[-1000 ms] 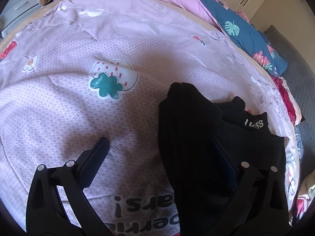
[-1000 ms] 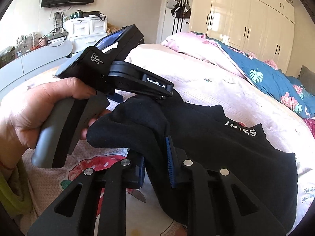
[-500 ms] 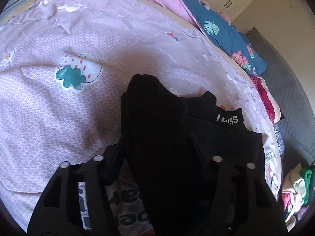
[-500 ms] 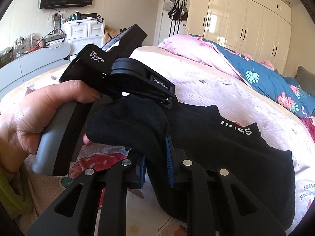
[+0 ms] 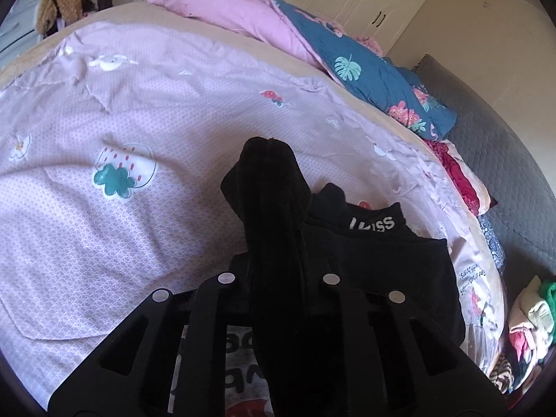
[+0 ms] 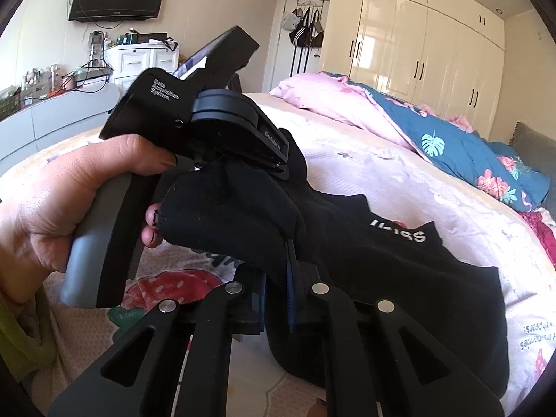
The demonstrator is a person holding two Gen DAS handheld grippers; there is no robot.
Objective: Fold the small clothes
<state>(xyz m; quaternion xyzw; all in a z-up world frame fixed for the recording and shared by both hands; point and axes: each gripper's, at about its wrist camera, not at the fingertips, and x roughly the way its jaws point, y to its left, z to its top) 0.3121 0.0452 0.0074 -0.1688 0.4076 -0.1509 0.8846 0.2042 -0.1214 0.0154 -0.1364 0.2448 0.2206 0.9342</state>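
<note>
Nearest the right wrist camera, the right tongs [image 6: 278, 271] are pressed together on a fold of the black garment [image 6: 399, 278], the cloth pinched between the blue pads. Just beyond, the left tongs [image 5: 274, 267] are closing on another bunch of the same garment, with cloth between them and a dark hump rising above the tips; the person's hand [image 6: 69, 201] grips that tool's grey handle. The garment hangs slack between the two grips and drapes down onto the bed's pale printed sheet [image 5: 104, 243], its band lettered in white [image 6: 399, 231] lying farther out toward the pink and blue floral quilt [image 5: 347, 55]. It looks like a light, thin, stretchy knit: it sags where unsupported, bunches readily and holds no crease on its own. Nothing about it seems fragile, though a thin pinch could slip. Hold it best at an edge or corner, through both layers, with the two grips well apart so it pulls flat. Folded clothes [image 5: 531, 316] sit beyond the bed's edge.
</note>
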